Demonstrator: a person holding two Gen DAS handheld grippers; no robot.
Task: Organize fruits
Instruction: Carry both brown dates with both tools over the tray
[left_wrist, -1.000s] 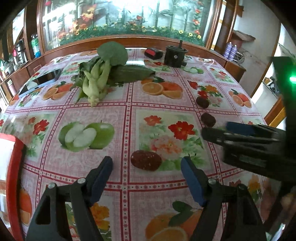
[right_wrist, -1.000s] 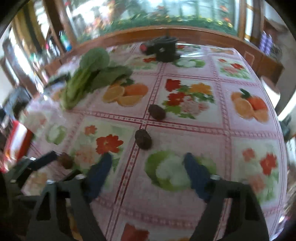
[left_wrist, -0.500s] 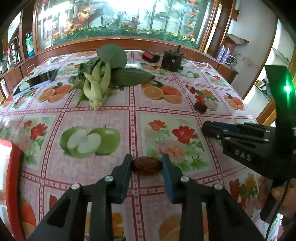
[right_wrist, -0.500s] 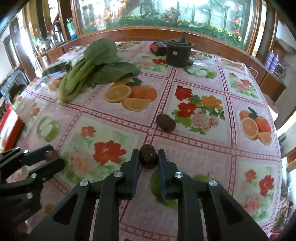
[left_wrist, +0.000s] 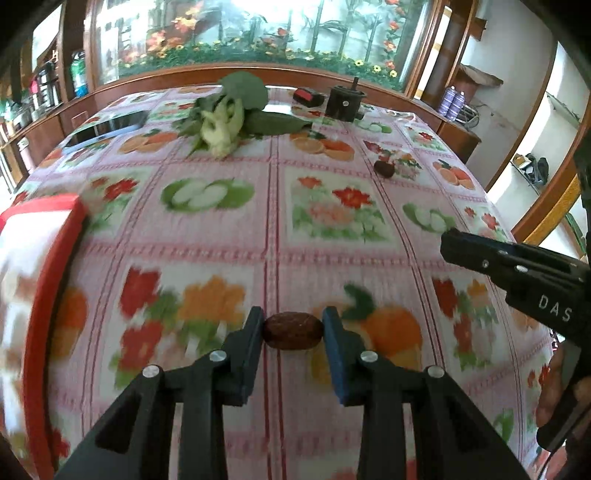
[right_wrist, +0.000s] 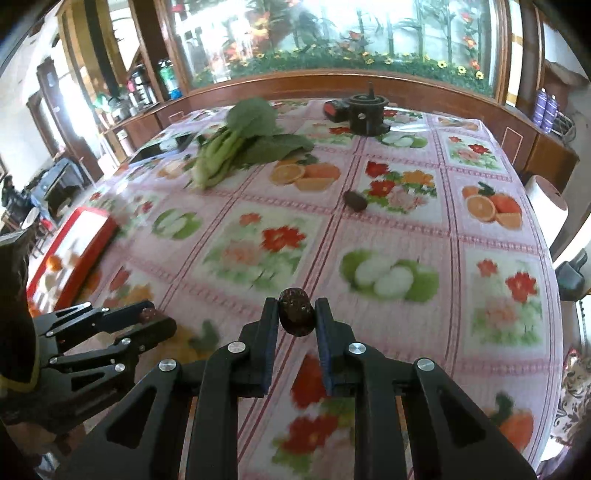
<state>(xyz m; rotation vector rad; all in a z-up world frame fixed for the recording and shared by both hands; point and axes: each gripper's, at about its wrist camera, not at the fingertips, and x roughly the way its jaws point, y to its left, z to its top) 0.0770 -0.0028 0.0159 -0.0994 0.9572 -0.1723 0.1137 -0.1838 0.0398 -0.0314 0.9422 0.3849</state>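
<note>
Biggest thing first: the room is a wood-panelled space w/ a big flowery glass panel behind the bench (left_wrist: 369, 258), which wears a pink oilcloth printed w/ fruit and flowers. Pics are a bit motion-blurred near the cams.

Key relation for what comes next imo: the red tray (left_wrist: 44, 266) sits off to the left of both grippers. It's just left-ahead of the left gripper (left_wrist: 293, 330) and further left of the right gripper (right_wrist: 296, 317), so the left one is clearly nearer. Prob the drop spot, but that's a guess from the task, can't see what's in it.

Far ahead of both: a bunch of leafy greens (left_wrist: 229, 122), a black round gadget (left_wrist: 345, 103) and a small red/black box (left_wrist: 308, 96) near the far edge.

Fruit: the left gripper is clamped narrow on a brown date (left_wrist: 291, 330), long axis crosswise, running finger to finger. Looks lifted off the cloth but not sure. The right gripper is pinched tight on a second date (right_wrist: 296, 316), this one more end-on toward the cam. A third date (right_wrist: 355, 201) lies loose on the cloth, well ahead and slightly right of the right gripper, that side is closer to it.
</note>
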